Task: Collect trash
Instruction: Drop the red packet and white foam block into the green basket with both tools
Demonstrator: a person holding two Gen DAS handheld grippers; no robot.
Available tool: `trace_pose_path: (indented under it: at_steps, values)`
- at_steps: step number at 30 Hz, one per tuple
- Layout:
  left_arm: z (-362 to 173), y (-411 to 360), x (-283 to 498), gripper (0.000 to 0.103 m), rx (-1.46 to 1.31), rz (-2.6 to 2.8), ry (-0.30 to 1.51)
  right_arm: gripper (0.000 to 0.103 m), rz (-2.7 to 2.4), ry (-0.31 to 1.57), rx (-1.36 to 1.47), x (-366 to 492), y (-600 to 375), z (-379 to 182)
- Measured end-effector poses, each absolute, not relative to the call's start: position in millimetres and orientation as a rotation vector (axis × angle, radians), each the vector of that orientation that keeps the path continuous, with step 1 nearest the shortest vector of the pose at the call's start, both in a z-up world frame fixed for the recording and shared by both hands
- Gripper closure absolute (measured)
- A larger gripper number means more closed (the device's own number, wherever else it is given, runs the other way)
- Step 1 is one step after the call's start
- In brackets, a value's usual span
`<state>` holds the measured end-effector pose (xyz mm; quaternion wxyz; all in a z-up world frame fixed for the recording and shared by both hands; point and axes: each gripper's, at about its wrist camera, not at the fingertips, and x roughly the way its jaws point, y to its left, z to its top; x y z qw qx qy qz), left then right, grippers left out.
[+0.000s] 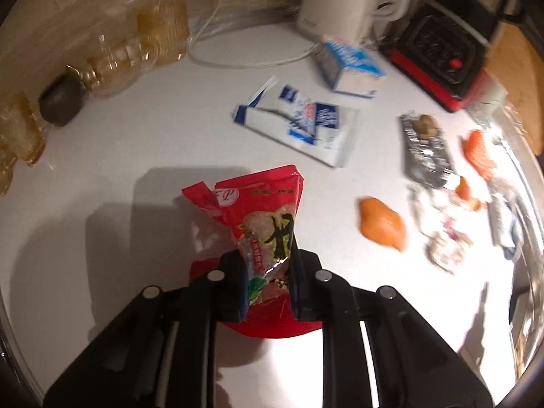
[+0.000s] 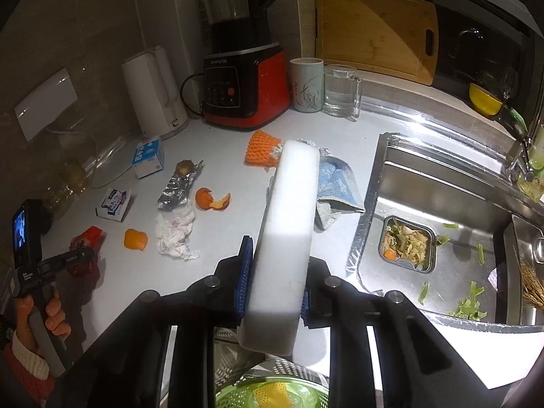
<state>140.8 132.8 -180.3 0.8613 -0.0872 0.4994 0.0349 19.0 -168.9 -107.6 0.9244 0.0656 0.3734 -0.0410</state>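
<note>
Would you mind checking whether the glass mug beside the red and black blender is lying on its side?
No, the clear glass mug stands upright on the white countertop, right of the red and black blender.

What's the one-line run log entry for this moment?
left gripper: shut on red snack bag | right gripper: shut on white foam block | counter: peels, cartons, tissue remain

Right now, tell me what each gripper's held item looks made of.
Left gripper: red snack bag, glossy printed plastic film by its crinkles and clear window. Right gripper: white block, matte and thick with rounded edges; looks like foam, possibly solid plastic.
</note>
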Motion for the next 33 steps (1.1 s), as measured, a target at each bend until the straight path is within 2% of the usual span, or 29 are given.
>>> trace_pose_path:
  at_steps: [5, 9, 14, 19, 22, 24, 25, 28, 30, 33]
  values:
    - [-134.6, 79.1, 63.1, 0.085, -0.069, -0.147, 0.983, 0.079, -0.059, 0.758, 0.106, -42.4, -187.1, -95.5]
    - [-133.3, 15.9, -11.9, 0.083, -0.023, -0.378, 1.035, 0.078, -0.032, 0.790, 0.099, -93.7, -202.9, -103.1]
    - [-182.1, -58.8, -83.4, 0.079, 0.054, -0.530, 1.152, 0.077, 0.015, 0.841, 0.119, -148.0, -219.0, -124.3]
    - [-261.5, -93.1, -114.3, 0.074, 0.126, -0.538, 1.302, 0.077, 0.061, 0.880, 0.125, -184.2, -225.6, -143.6]
    - [-303.4, -99.3, -120.2, 0.061, 0.154, -0.517, 1.391, 0.077, 0.079, 0.900, 0.125, -198.5, -227.9, -152.5]
    - [-316.5, -99.6, -122.0, 0.050, 0.173, -0.496, 1.408, 0.077, 0.099, 0.912, 0.124, -205.5, -228.8, -157.8]
    - [-317.3, -99.4, -121.9, 0.048, 0.175, -0.491, 1.409, 0.077, 0.107, 0.917, 0.119, -208.1, -228.3, -160.5]
    - [-302.4, -95.5, -122.0, 0.037, 0.135, -0.486, 1.373, 0.077, 0.144, 0.929, 0.121, -213.5, -226.8, -168.0]
    - [-283.1, -90.1, -122.9, 0.023, 0.115, -0.477, 1.322, 0.077, 0.169, 0.937, 0.130, -214.9, -225.0, -172.8]
    - [-254.8, -79.1, -128.3, 0.015, 0.109, -0.479, 1.251, 0.077, 0.192, 0.938, 0.127, -215.3, -222.9, -178.0]
